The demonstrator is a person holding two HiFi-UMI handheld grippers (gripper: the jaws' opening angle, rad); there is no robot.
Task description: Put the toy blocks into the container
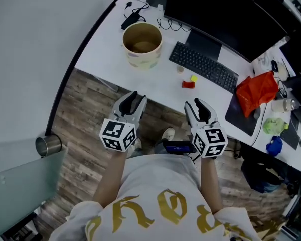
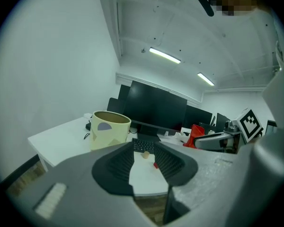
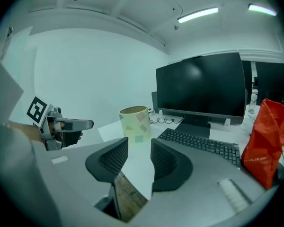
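A cream container [image 1: 142, 44] with pastel patches stands open on the white desk [image 1: 105, 49]. A red block [image 1: 188, 84], a yellow block [image 1: 193, 78] and a small beige block [image 1: 180, 69] lie to its right, by the keyboard. My left gripper [image 1: 135, 98] and right gripper [image 1: 197, 104] hover side by side off the desk's front edge, both open and empty. The left gripper view frames the beige block [image 2: 145, 154] and red block [image 2: 155, 164] between the left gripper's [image 2: 144, 157] jaws, with the container [image 2: 110, 129] at left. The right gripper [image 3: 139, 157] faces the container [image 3: 136, 125].
A black keyboard [image 1: 203, 67] and a monitor [image 1: 226, 14] sit behind the blocks. A red bag [image 1: 256, 92] lies at right, cables [image 1: 135, 11] behind the container. A metal cylinder [image 1: 47, 145] stands on the floor at left. Wooden floor lies below the grippers.
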